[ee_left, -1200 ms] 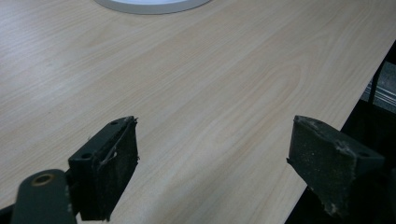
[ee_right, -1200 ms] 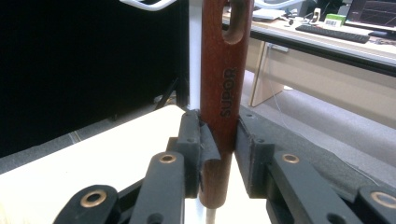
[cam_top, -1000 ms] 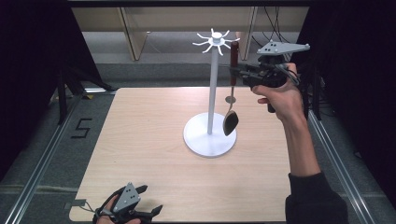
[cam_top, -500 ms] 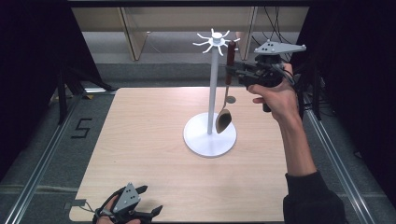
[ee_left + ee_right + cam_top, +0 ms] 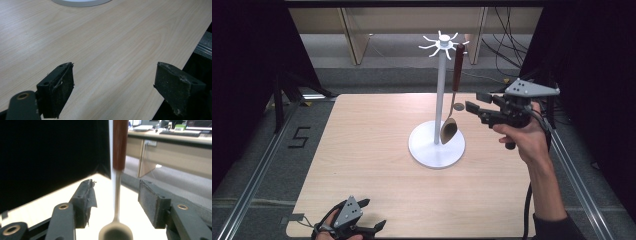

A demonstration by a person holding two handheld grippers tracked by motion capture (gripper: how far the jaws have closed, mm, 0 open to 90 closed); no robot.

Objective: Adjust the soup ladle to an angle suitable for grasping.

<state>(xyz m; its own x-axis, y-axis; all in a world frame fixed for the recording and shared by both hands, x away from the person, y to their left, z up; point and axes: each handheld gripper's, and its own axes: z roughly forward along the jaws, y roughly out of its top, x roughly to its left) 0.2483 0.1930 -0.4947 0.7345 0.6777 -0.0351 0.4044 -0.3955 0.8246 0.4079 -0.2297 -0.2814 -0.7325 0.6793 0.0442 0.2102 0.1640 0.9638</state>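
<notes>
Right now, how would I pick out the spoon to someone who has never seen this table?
Find the white stand with the round base, right of centre on the wooden table. From a hook at the top of its pole hangs the spoon, bowl down just above the base. Its reddish-brown handle and metal bowl mark it out, and the right hand-held gripper is open beside it.

— Where is the spoon (image 5: 453,95)?
— On a hook of the stand (image 5: 439,115), bowl over the base, just ahead of the right gripper (image 5: 476,103); in the right gripper view its shaft (image 5: 117,197) runs between the fingers (image 5: 85,195).
— And the left gripper (image 5: 371,220)?
— At the table's (image 5: 362,150) near edge, bare table between its fingers (image 5: 60,87), the stand's base (image 5: 80,2) far ahead.
</notes>
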